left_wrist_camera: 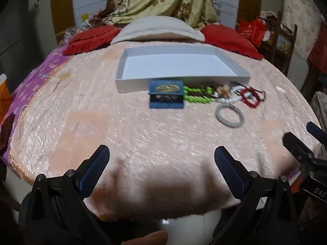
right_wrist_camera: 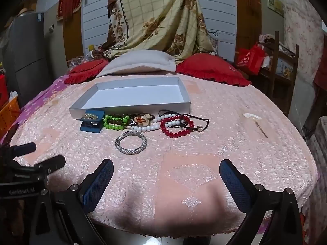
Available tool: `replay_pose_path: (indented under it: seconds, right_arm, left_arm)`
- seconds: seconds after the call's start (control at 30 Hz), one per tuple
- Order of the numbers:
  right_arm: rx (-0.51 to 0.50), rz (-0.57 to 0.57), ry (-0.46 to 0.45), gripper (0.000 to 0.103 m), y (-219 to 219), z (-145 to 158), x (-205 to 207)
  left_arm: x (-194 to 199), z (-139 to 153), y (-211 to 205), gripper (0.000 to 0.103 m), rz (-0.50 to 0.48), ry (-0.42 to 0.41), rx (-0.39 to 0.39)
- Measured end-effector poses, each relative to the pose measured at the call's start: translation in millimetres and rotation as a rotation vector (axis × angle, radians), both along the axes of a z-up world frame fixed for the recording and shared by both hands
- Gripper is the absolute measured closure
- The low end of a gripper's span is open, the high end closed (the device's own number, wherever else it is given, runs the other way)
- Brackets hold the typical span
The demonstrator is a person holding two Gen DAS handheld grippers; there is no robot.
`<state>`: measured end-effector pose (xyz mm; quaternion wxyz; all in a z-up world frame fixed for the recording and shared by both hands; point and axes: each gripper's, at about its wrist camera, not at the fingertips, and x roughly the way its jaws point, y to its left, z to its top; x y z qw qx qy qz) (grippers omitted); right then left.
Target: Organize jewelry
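An empty white tray (left_wrist_camera: 181, 75) (right_wrist_camera: 130, 106) lies on the pink bedspread. In front of it lie an open blue jewelry box (left_wrist_camera: 166, 95) (right_wrist_camera: 91, 122), green beads (left_wrist_camera: 196, 96) (right_wrist_camera: 115, 122), a white bead string (right_wrist_camera: 155, 125), a red bead bracelet (left_wrist_camera: 250, 98) (right_wrist_camera: 176, 126), a wooden pendant (right_wrist_camera: 142, 119) on a dark cord, and a silver bangle (left_wrist_camera: 230, 115) (right_wrist_camera: 130, 142). My left gripper (left_wrist_camera: 161, 157) is open and empty over the near bed edge. My right gripper (right_wrist_camera: 166, 171) is open and empty, short of the bangle. Each also shows in the other's view, the right gripper (left_wrist_camera: 302, 143) and the left gripper (right_wrist_camera: 36, 155).
Two red cushions (right_wrist_camera: 210, 67) and a pale pillow (right_wrist_camera: 139, 61) lie at the bed's far end below a hanging floral cloth. A hairpin with a white shell (right_wrist_camera: 255, 122) lies at the right. An orange basket (right_wrist_camera: 8, 114) stands left; a wooden rack (right_wrist_camera: 282, 61) stands right.
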<state>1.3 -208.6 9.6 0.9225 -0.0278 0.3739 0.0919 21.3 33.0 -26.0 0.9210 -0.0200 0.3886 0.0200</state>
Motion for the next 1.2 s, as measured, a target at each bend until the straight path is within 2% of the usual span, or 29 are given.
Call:
replay_pose_path:
  seconds: [0.1, 0.2, 0.27, 0.33, 0.43, 0.53, 0.7, 0.8, 0.93, 1.2]
  right_arm:
    - [0.0, -0.009, -0.019, 0.0, 4.5, -1.4, 2.3]
    - [0.007, -0.018, -0.052, 0.0, 7.3, -0.7, 1.2]
    - [0.018, -0.016, -0.039, 0.0, 8.3, -4.4, 5.3]
    - [0.026, -0.019, -0.027, 0.0, 10.7, -5.9, 8.0]
    - [0.029, -0.031, -0.052, 0.0, 13.1, -3.1, 7.5]
    - [-0.015, -0.063, -0.064, 0.0, 15.1, -1.8, 7.3]
    - [-0.032, -0.061, -0.066, 0.0, 12.9, 2.0, 3.3]
    - [-0.021, -0.064, -0.066, 0.0, 10.5, 5.2, 2.3]
    - [0.007, -0.088, -0.021, 0.0, 3.9, 0.0, 6.6]
    - [0.011, -0.065, -0.053, 0.0, 7.1, -1.1, 1.5]
  left_arm:
    - [1.9, -3.5, 7.0, 0.0, 0.004, -0.039, -0.042]
    - [8.2, -9.6, 8.3, 0.0, -0.02, 0.0, -0.105]
    - [12.1, -13.2, 5.1, 0.0, -0.039, 0.048, -0.069]
    - [13.4, -13.6, 6.9, 0.0, -0.036, 0.058, -0.047]
    - [10.6, -13.7, 9.8, 0.001, -0.019, 0.058, -0.054]
    - [9.0, -15.7, 15.5, 0.001, -0.003, 0.061, -0.058]
    - [7.0, -19.0, 13.5, 0.001, -0.019, 0.063, -0.066]
    - [6.0, -20.0, 11.4, 0.001, -0.019, 0.062, -0.064]
    - [5.9, -22.5, 10.5, 0.001, -0.004, 0.058, -0.058]
    - [6.3, -27.4, 7.4, 0.001, 0.0, 0.063, -0.045]
